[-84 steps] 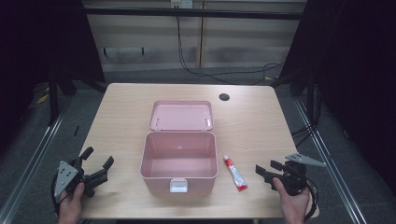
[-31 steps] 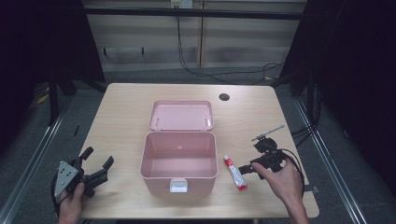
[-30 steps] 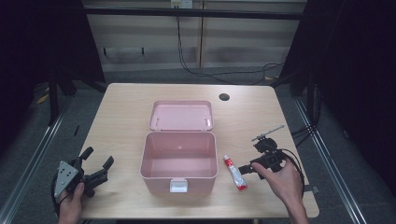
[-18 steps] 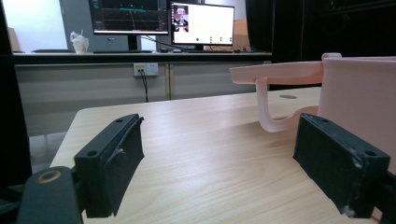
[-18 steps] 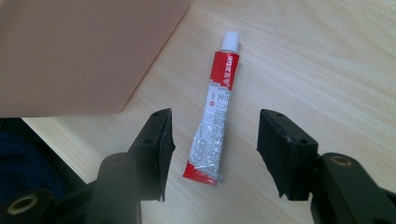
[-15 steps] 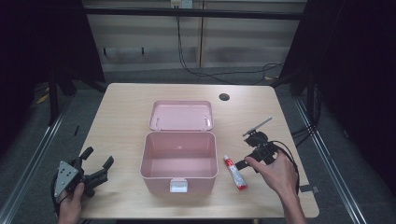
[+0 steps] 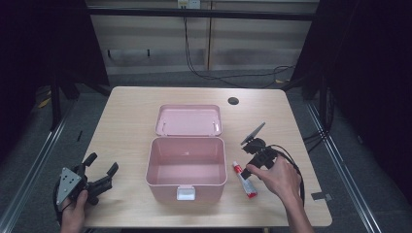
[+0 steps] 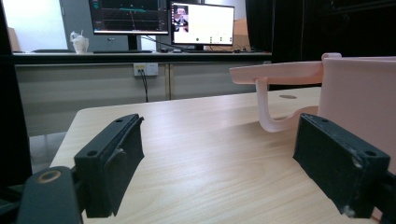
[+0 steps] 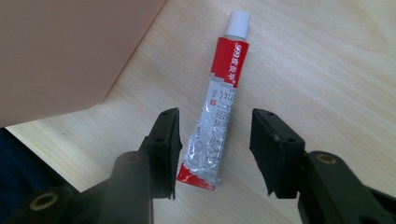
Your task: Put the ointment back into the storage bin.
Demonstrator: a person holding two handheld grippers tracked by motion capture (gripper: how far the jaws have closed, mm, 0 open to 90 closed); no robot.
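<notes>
A red and white tube (image 7: pixel 245 180) with a white cap lies flat on the table, just right of the open pink box (image 7: pixel 151 167). The box lid (image 7: pixel 188 120) is folded back behind it. My right gripper (image 7: pixel 246 172) points down over the tube. In the right gripper view its jaws have just been closing and straddle the tube's (image 9: pixel 222 98) crimped end; the right gripper (image 9: pixel 215 126) is open, with a gap at the right pad. My left gripper (image 7: pixel 102 163) rests at the front left, open and empty, aimed along the table beside the box wall (image 8: pixel 359 93).
A round dark hole (image 7: pixel 233 101) sits in the tabletop at the back right. The right gripper's cable (image 7: pixel 294 165) loops over the wrist. Monitors (image 8: pixel 201 23) stand on a bench beyond the far edge. Bare wood lies between my left gripper (image 8: pixel 219 135) and the box.
My right hand has come from the table's right front area leftward to the tube, and its jaws have narrowed around the tube's end. The left gripper has stayed still.
</notes>
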